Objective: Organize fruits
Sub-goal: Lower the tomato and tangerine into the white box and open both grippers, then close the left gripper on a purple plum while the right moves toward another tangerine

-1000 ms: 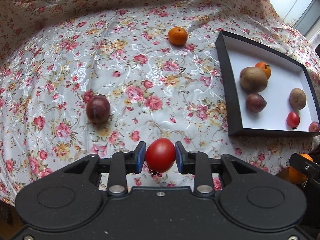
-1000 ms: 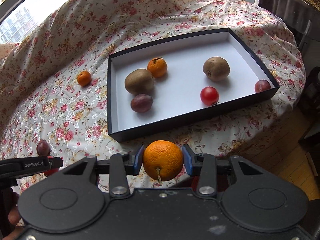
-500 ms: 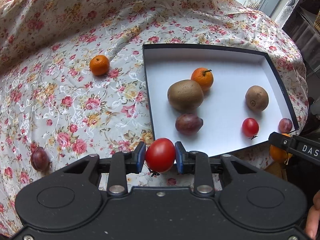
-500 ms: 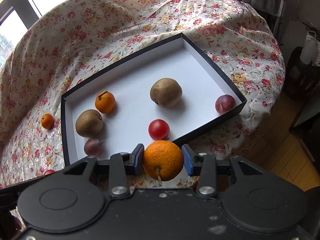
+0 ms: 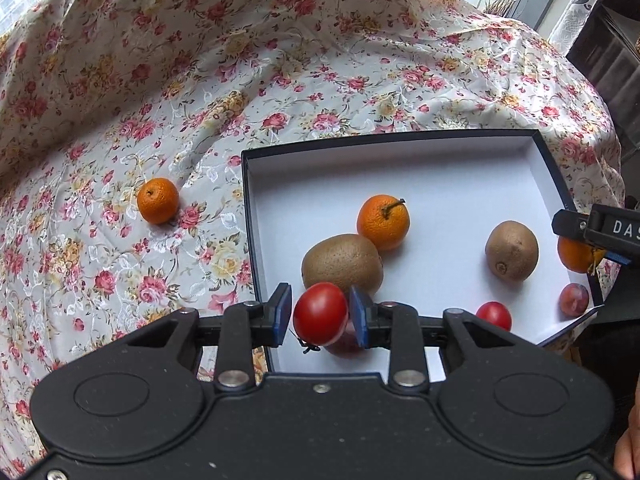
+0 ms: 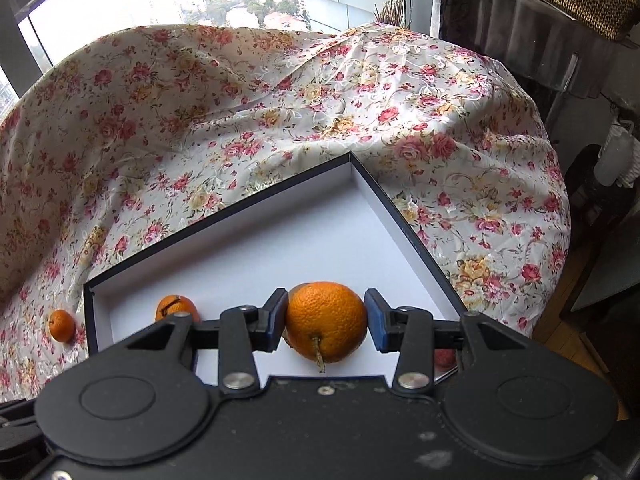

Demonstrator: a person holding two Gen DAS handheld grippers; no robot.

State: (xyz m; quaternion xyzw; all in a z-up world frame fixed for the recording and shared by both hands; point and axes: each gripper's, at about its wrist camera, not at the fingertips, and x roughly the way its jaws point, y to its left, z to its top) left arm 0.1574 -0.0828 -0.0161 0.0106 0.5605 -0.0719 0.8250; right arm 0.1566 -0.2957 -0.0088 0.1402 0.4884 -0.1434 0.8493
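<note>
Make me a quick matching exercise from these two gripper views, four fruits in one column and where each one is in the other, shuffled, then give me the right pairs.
Things:
1. tomato
2. big orange
3. small mandarin
4. stemmed mandarin

Places:
A. on the floral cloth, outside the box
B. between the right gripper pads
C. in the box, beside a kiwi
D. between the opening left gripper pads

Pairs: 1-D, 2-B, 3-A, 4-C

A glossy red tomato is hanging over the near left corner of the black, white-lined tray. Inside are lying two brown kiwis, a stemmed mandarin at the larger kiwi's one o'clock, another tomato and a plum. A large orange is hovering over the tray; a small mandarin is sitting outside at nine o'clock.
</note>
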